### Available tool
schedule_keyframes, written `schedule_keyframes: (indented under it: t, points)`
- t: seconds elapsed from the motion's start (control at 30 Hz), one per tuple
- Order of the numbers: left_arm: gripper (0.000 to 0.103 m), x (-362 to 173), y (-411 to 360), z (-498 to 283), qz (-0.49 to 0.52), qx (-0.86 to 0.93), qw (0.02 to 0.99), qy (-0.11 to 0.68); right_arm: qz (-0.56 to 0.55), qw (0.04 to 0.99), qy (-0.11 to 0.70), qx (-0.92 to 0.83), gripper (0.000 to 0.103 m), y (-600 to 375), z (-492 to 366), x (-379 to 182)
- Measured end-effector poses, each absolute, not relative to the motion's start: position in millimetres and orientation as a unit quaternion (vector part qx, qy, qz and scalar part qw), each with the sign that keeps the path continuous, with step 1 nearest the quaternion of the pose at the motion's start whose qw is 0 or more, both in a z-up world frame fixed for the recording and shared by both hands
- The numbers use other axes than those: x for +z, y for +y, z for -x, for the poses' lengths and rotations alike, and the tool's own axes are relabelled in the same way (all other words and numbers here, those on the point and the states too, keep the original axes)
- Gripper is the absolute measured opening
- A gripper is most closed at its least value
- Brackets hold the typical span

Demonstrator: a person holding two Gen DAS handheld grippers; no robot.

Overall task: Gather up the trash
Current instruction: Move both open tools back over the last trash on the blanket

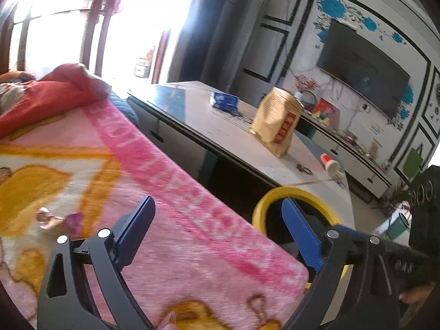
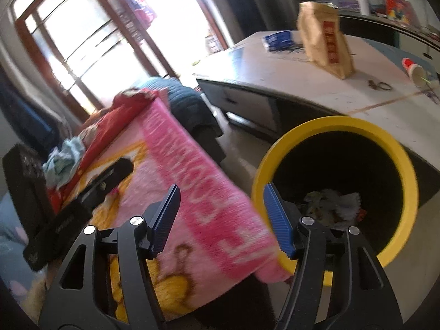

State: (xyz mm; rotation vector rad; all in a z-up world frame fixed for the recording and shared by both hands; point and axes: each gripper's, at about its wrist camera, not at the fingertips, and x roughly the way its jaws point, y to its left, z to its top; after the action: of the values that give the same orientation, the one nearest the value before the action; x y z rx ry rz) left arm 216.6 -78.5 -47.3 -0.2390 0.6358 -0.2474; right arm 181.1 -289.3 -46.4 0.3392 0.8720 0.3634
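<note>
Sunlit living-room windows are glaring behind one pink blanket (image 2: 192,181) and one white table (image 2: 316,93). One yellow-rimmed bin (image 2: 396,165) is standing between them, holding crumpled trash (image 2: 332,203) that only the right view is showing. One brown paper bag (image 1: 277,122) and one tipped cup (image 1: 330,162) are sitting on the table. One wrapper (image 1: 59,218) is lying on the blanket, appearing blurred. Left gripper (image 1: 220,236) and right gripper (image 2: 222,220) are both spreading empty fingers.
</note>
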Motion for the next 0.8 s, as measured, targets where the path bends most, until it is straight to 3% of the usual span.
schedule_keyframes:
  t: [0.8]
  points:
    - [0.091,-57.9,76.5,-195.5,0.205,0.022,0.929,0.307,-0.048,0.811,0.482,0.330,0.055,-132.0,-145.4,-65.4]
